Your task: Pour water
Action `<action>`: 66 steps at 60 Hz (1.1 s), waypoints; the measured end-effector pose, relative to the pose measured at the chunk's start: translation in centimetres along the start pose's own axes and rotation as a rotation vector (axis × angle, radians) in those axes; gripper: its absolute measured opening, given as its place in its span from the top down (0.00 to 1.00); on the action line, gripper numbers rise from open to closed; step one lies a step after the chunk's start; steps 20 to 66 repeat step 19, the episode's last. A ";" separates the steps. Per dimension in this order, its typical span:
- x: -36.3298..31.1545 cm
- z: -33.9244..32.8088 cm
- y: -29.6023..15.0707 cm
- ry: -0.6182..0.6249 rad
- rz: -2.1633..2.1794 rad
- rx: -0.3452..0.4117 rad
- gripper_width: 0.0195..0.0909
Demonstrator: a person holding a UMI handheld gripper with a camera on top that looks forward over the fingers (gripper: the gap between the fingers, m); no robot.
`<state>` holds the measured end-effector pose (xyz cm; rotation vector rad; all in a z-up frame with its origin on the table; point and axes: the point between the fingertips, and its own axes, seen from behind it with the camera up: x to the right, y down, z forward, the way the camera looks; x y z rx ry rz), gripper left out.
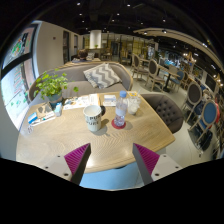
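My gripper [112, 160] hung open, empty; I should approach the centre-frame bottle [121, 110], probably capped, squarely.

The tabletop [60, 140] is pale, light-grained wood. On it, a clear bottle [121, 108] stands on a red coaster [119, 125], with a white patterned cup [93, 119] just beside it. Beyond the tabletop, a cushion [102, 75] shows grey-and-white zigzags, and a plant [50, 86] is green. The tool [111, 160] has magenta pads.
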<state>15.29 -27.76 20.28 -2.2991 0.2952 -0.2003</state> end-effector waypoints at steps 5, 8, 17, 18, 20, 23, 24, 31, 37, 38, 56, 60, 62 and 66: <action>0.1 -1.1 0.2 0.008 -0.014 0.003 0.08; -0.1 -1.6 0.5 -0.002 -0.017 0.000 0.08; -1.0 -2.1 0.6 -0.017 -0.032 -0.003 0.07; -1.0 -2.2 0.7 -0.017 -0.034 -0.002 0.07; -1.0 -2.0 0.8 -0.017 -0.037 0.001 0.07; -1.0 -2.0 0.8 -0.017 -0.037 0.001 0.07; -1.0 -2.0 0.8 -0.017 -0.037 0.001 0.07; -1.0 -2.0 0.8 -0.017 -0.037 0.001 0.07; -1.0 -2.0 0.8 -0.017 -0.037 0.001 0.07; -1.0 -2.0 0.8 -0.017 -0.037 0.001 0.07; -1.0 -2.0 0.8 -0.017 -0.037 0.001 0.07; -1.0 -2.0 0.8 -0.017 -0.037 0.001 0.07; -1.0 -2.0 0.8 -0.017 -0.037 0.001 0.07; -1.0 -2.0 0.8 -0.017 -0.037 0.001 0.07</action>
